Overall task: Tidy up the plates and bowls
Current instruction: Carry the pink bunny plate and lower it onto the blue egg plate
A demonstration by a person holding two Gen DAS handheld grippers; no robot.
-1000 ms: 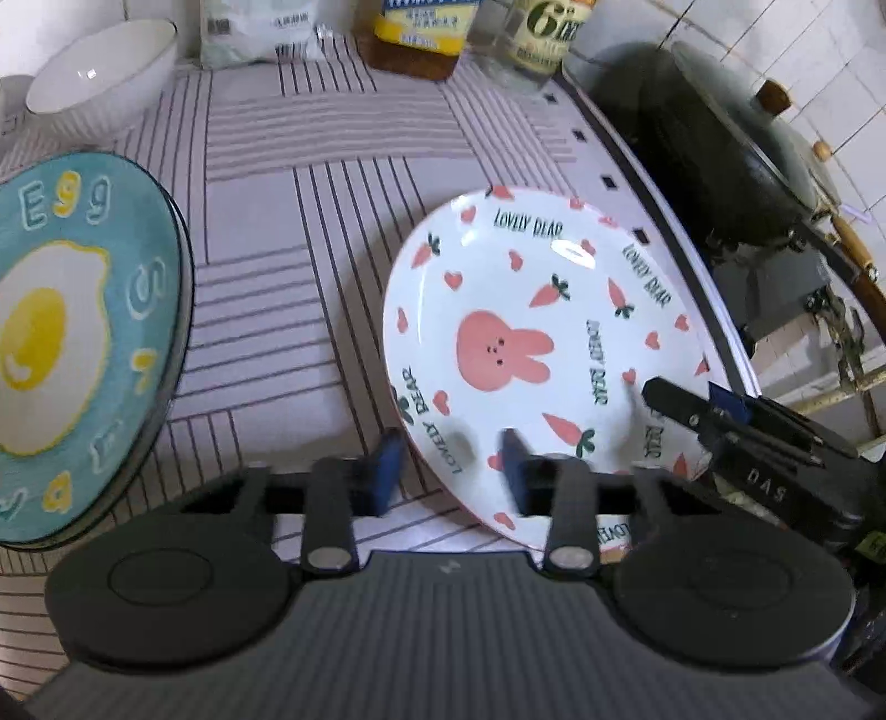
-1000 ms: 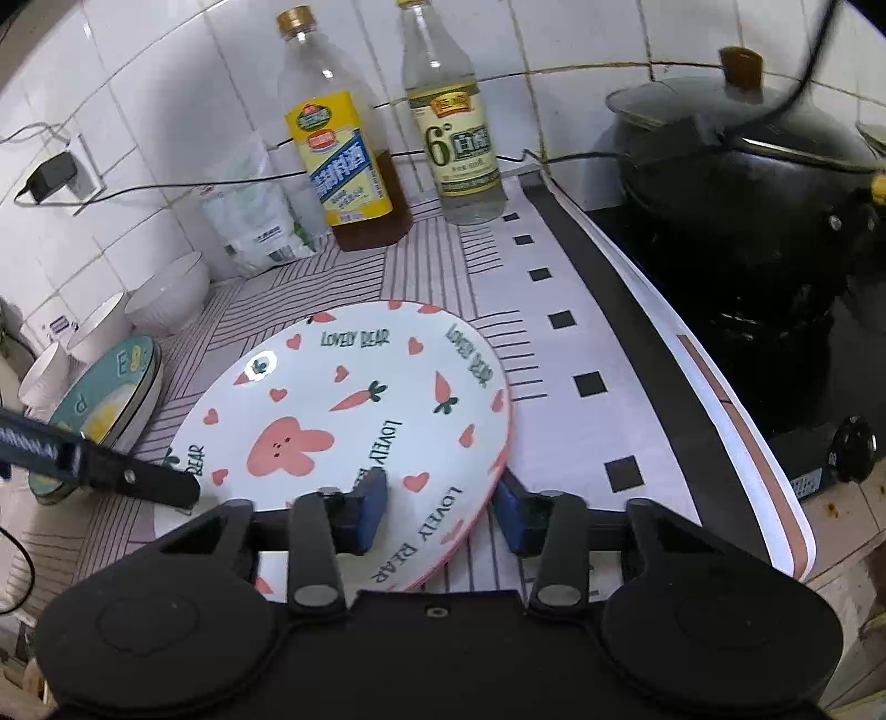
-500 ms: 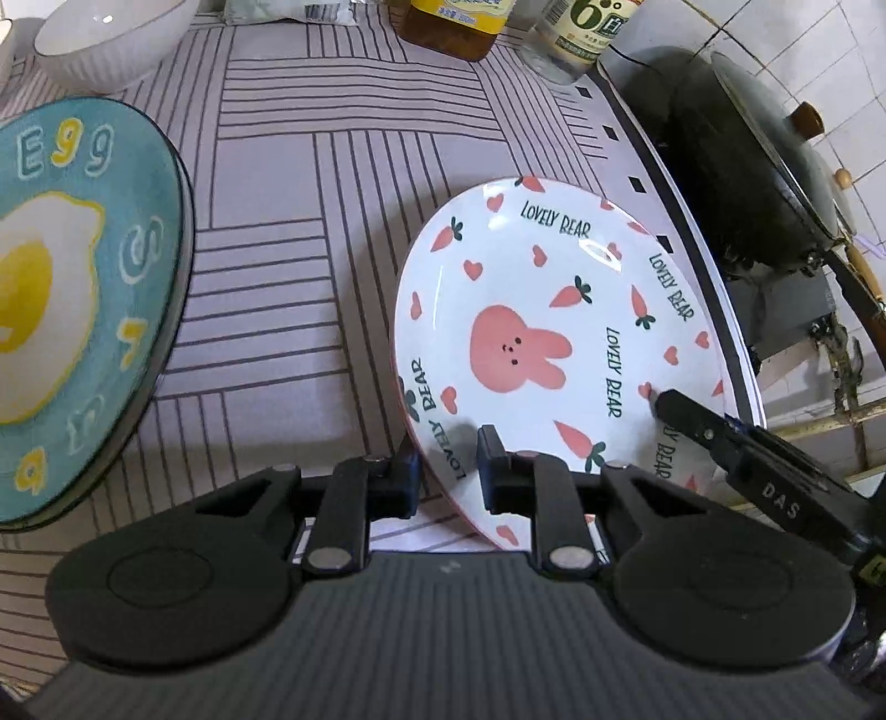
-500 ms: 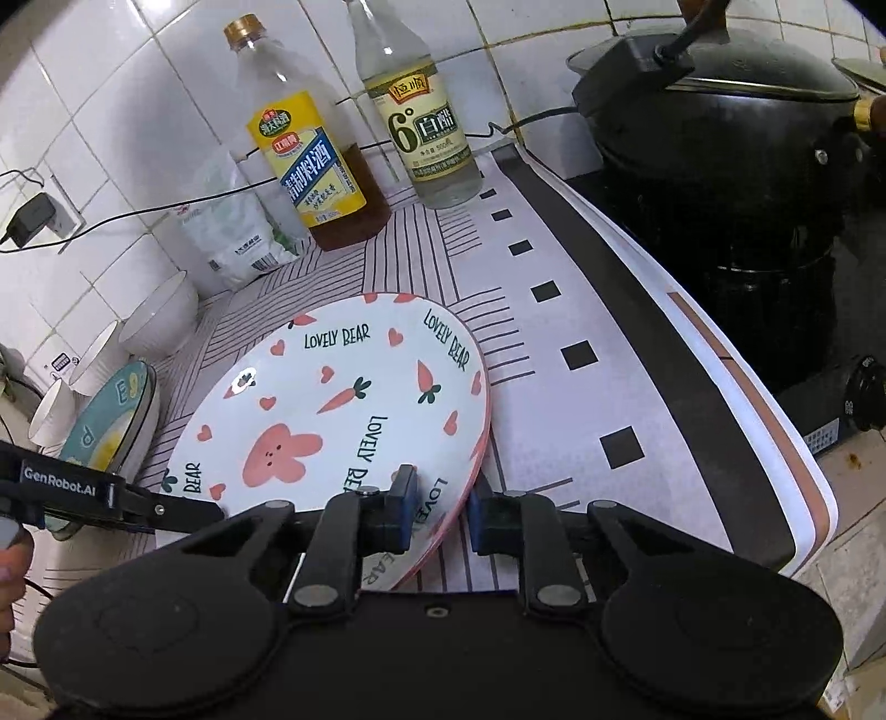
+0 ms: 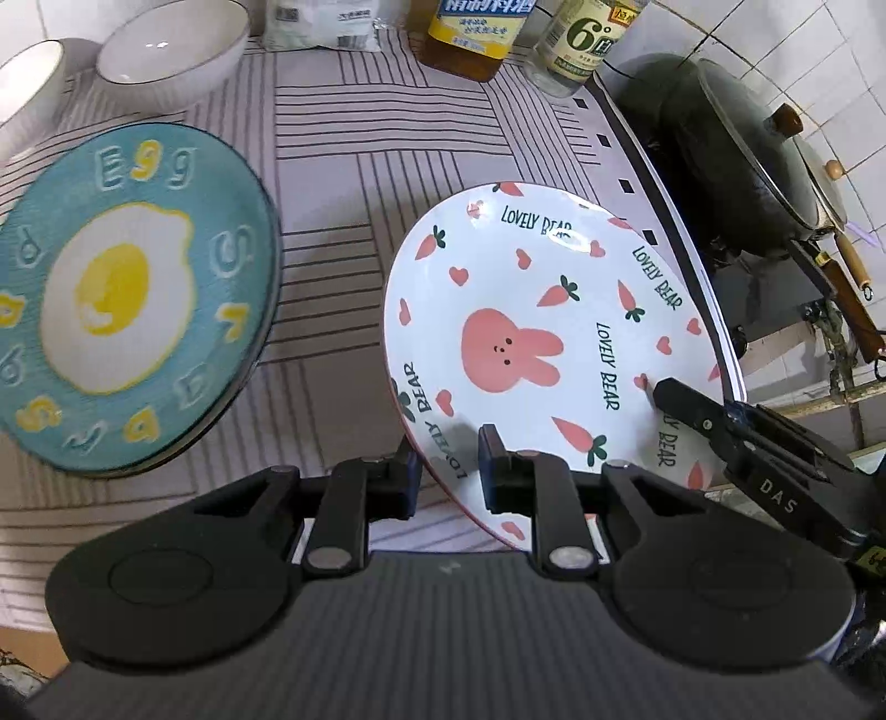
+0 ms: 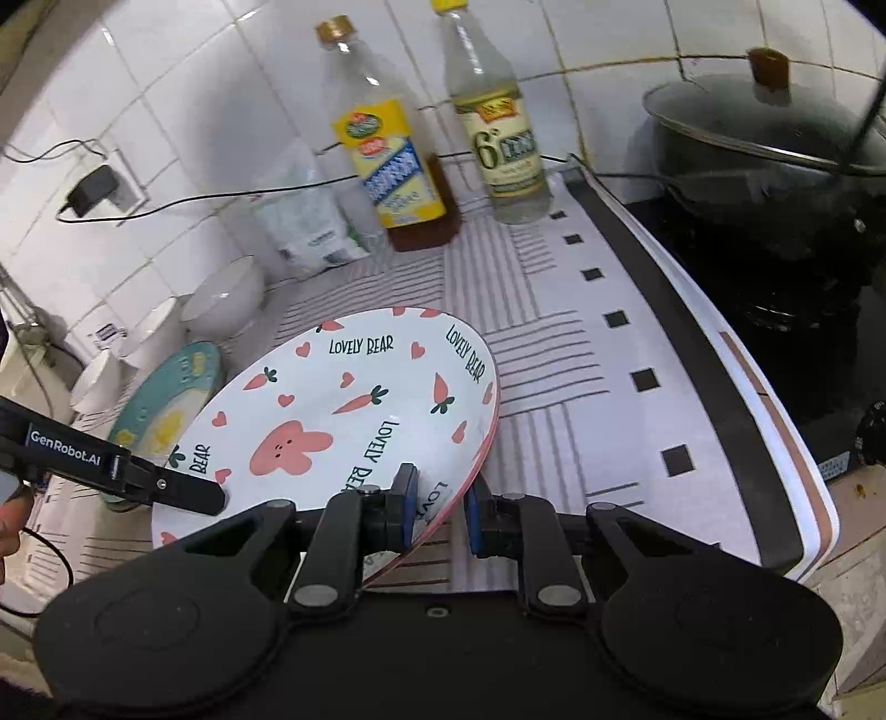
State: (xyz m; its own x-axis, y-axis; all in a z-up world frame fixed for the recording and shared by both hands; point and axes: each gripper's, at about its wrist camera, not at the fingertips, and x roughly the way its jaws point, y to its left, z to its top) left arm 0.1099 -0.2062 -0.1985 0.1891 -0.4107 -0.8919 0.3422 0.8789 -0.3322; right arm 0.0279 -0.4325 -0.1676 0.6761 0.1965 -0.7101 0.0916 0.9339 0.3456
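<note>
Surface: a striped mat [image 5: 354,183] covered a tiled kitchen counter.
White bowls [image 5: 171,52]: stood at the far left.
Egg plate [image 5: 127,293]: lay flat on the mat, left of the bunny plate.
Left gripper [image 5: 448,471]: fingers clamped on the bunny plate's near-left rim.
Bunny plate [image 5: 531,354]: was tilted, lifted between both grippers.
Right gripper [image 6: 440,512]: fingers straddled the plate's right rim, clamped on it.
Bottles [image 6: 387,149]: stood against the wall.
Black wok [image 6: 775,183]: sat lidded at far right.

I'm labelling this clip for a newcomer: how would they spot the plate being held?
Start at the black wok on the stove; left of it lies the striped mat. The rabbit plate tilts above it, gripped at opposite rims by the left gripper and right gripper. Unlike the blue egg plate, it is white with pink carrots.
</note>
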